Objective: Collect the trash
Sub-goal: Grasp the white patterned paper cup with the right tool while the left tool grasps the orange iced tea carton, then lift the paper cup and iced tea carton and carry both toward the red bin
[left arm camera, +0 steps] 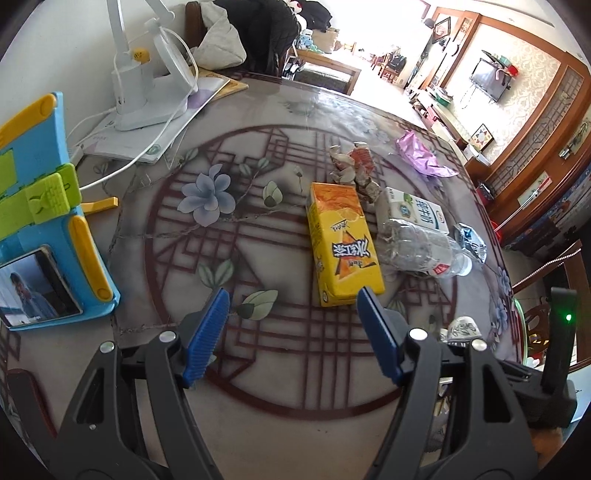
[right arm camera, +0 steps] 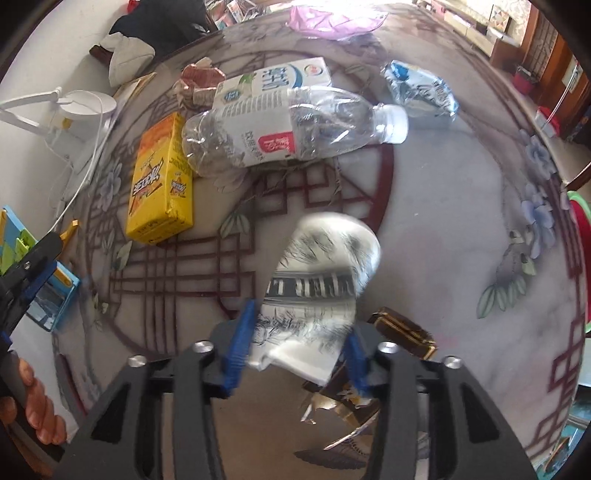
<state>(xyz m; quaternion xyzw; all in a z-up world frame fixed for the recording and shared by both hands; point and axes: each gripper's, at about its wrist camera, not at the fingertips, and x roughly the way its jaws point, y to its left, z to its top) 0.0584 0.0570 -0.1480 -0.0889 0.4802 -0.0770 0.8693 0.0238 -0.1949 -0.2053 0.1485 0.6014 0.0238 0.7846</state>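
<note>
Trash lies on a round patterned table. A yellow drink carton lies flat just beyond my open, empty left gripper; it also shows in the right wrist view. A crushed clear bottle lies beside a white milk carton, a crumpled brown wrapper, a blue-silver foil wrapper and a purple bag. My right gripper is shut on a white paper cup with black print, held above the table.
A blue and yellow stand holding a phone is at the left edge. A white desk lamp with cables stands on papers at the back left. A dark box with torn foil lies under the right gripper.
</note>
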